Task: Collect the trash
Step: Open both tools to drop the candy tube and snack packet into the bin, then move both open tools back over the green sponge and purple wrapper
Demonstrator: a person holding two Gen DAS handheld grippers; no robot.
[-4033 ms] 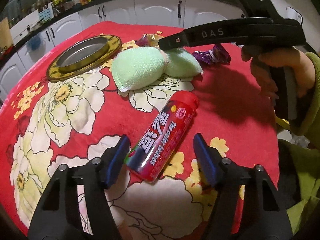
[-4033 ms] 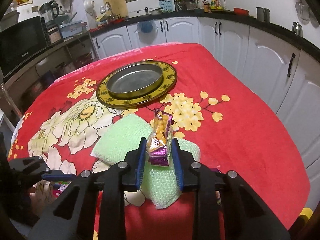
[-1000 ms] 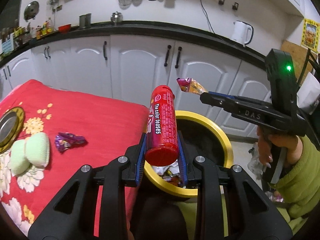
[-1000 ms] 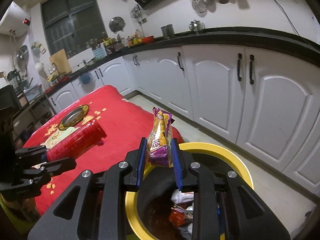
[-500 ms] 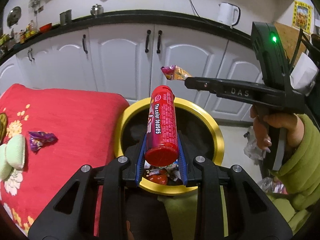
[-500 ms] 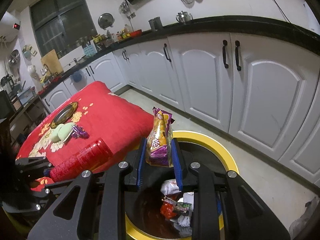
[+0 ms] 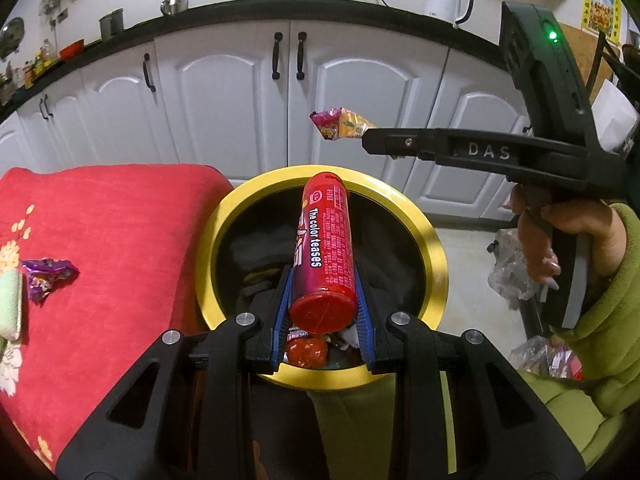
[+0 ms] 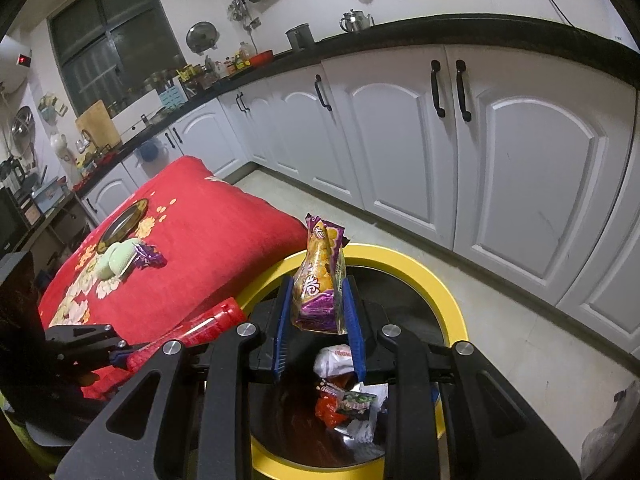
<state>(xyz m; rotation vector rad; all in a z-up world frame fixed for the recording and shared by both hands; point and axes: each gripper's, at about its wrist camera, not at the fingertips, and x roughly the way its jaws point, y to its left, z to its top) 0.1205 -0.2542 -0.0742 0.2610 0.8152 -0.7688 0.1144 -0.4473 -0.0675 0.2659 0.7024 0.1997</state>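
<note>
Clamping the red tube (image 7: 325,256) in my left gripper (image 7: 323,322) and the snack packet (image 8: 320,280) in my right gripper (image 8: 318,332), I hold both over the yellow-rimmed bin (image 7: 434,256); a purple wrapper (image 7: 46,278) lies on the red tablecloth (image 7: 120,248) beyond.

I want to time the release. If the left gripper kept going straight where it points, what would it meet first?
Probably the bin's open mouth: the left gripper, shut on the red tube, points into the yellow-rimmed bin, towards its far inner wall; depth is unclear.
</note>
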